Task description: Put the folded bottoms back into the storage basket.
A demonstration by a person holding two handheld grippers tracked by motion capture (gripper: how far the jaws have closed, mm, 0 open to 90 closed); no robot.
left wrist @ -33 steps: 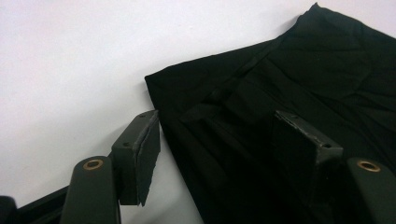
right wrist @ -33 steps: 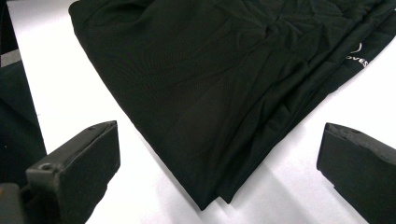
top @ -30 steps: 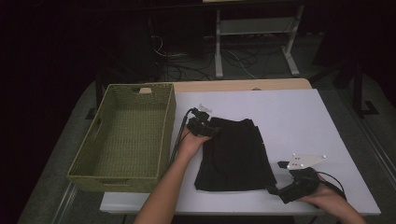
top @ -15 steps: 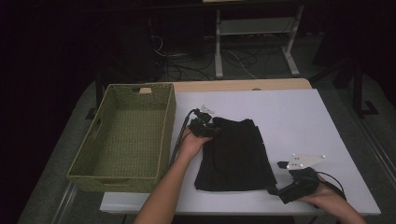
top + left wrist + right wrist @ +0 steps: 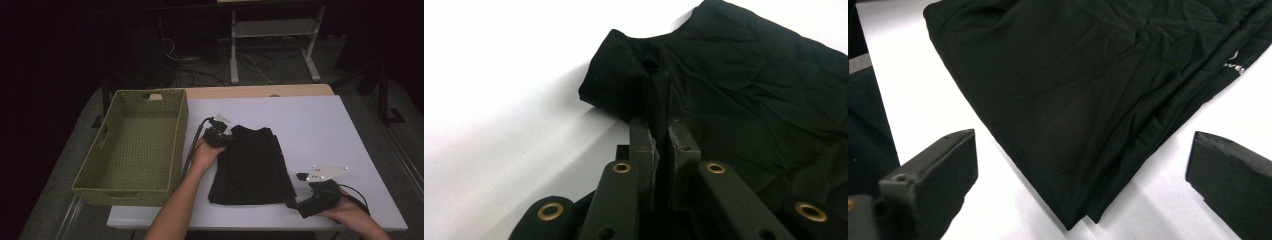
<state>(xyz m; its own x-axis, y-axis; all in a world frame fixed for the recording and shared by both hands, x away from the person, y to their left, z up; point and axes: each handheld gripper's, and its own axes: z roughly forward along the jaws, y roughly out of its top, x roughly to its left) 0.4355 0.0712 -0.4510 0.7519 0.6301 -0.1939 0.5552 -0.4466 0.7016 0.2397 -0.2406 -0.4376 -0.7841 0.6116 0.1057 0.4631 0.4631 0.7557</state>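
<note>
A white table [image 5: 310,130] is taking up the middle of the high view, its near edge running out of the bottom of the picture and the room behind it sinking into darkness, where only a pale stand [image 5: 272,35] and some floor cables [image 5: 200,70] are coming through; a woven green basket [image 5: 107,185] is sitting on the table's left side, just beside the folded black garment [image 5: 252,167], which is lying flat near the table's middle; its creases are hard to make out against the dark cloth, and a small white print near one edge is being cut off in the right gripper view; the left gripper [image 5: 226,139] is resting at the garment's far left corner, its jaws pressed together on a pinch of fabric; the right gripper [image 5: 292,204] is sitting at the garment's near right corner, jaws spread wide apart on either side of that corner, touching nothing.
</note>
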